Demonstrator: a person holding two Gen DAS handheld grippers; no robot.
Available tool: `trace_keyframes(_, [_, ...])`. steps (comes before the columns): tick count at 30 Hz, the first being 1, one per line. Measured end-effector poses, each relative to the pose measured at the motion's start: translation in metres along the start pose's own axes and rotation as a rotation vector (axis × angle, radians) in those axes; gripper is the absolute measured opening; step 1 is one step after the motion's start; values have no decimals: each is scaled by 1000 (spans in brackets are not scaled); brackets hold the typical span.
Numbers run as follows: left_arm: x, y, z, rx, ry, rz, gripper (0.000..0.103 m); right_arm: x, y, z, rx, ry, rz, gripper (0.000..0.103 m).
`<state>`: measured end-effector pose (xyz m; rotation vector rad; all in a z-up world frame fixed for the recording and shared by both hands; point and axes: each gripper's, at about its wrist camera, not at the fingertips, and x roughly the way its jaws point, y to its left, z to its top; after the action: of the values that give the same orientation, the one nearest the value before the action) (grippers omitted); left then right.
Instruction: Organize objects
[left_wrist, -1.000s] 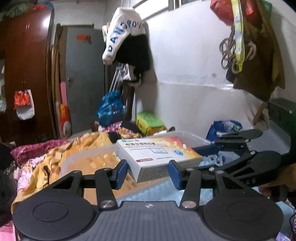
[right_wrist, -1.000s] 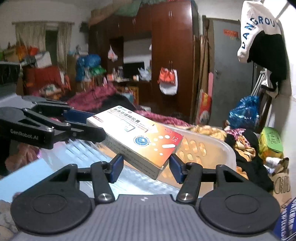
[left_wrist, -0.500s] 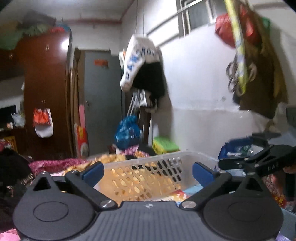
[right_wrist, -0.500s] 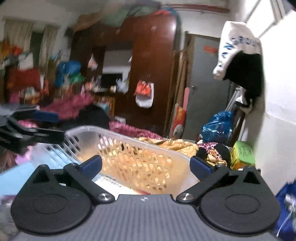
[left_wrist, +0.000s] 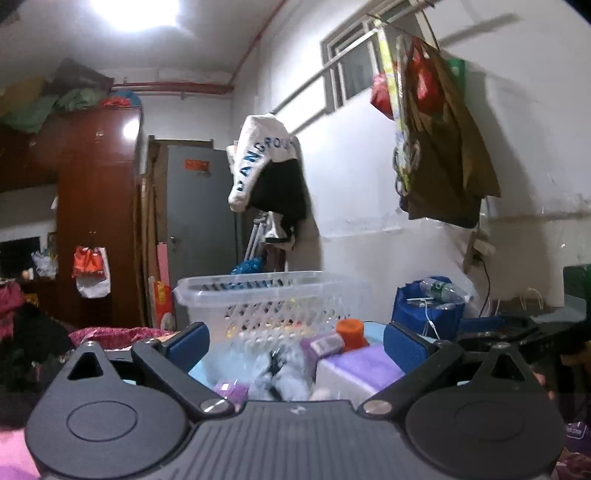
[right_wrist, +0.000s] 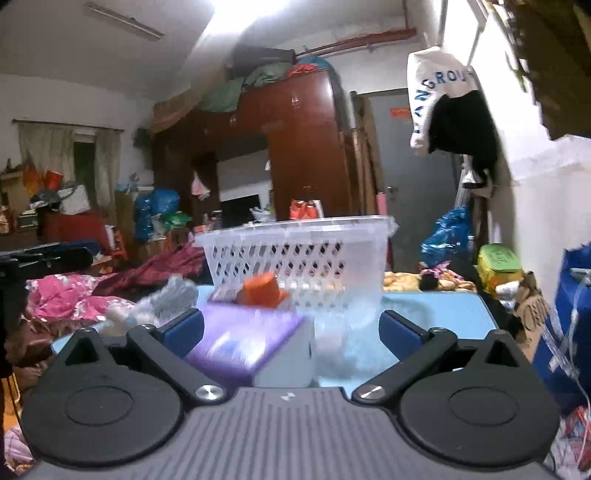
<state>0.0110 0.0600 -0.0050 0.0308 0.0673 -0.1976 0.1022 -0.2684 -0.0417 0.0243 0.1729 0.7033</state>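
Note:
A clear plastic basket (left_wrist: 273, 299) (right_wrist: 295, 258) stands at the far side of a light blue table (right_wrist: 436, 314). In front of it lie a purple and white box (left_wrist: 354, 373) (right_wrist: 251, 343), an orange-capped container (left_wrist: 351, 332) (right_wrist: 262, 290), a small purple pack (left_wrist: 229, 389) and a crumpled clear bag (left_wrist: 277, 369) (right_wrist: 166, 299). My left gripper (left_wrist: 295, 345) is open and empty, low before these objects. My right gripper (right_wrist: 291, 330) is open and empty, with the purple box between its fingers' line of sight. The right gripper also shows in the left wrist view (left_wrist: 517, 332).
A blue bag (left_wrist: 428, 310) (right_wrist: 569, 332) stands right of the table. Pink bedding (right_wrist: 66, 299) lies to the left. A brown wardrobe (right_wrist: 303, 155), a grey door (left_wrist: 199, 229) and hanging clothes (left_wrist: 266, 173) stand behind. A green box (right_wrist: 498, 262) sits by the wall.
Both grippers held a medicine box over the basket, then opened and let it go into the basket. Both have since drawn back and dropped low in front of the table's objects.

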Motion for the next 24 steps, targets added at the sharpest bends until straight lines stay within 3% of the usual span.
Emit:
trace_keyframes(4, [-14, -3, -14, -59, -28, 16, 99, 6, 3, 2, -9, -13, -27, 103])
trace_keyframes(9, [-12, -48, -23, 21, 6, -96, 91, 2, 3, -3, -31, 3, 21, 103])
trace_keyframes(15, [6, -68, -43, 47, 89, -160, 76, 3, 2, -25, -13, 34, 76, 97])
trace_keyframes(24, [34, -55, -61, 53, 164, -141, 71, 17, 1, -37, -4, 71, 100, 88])
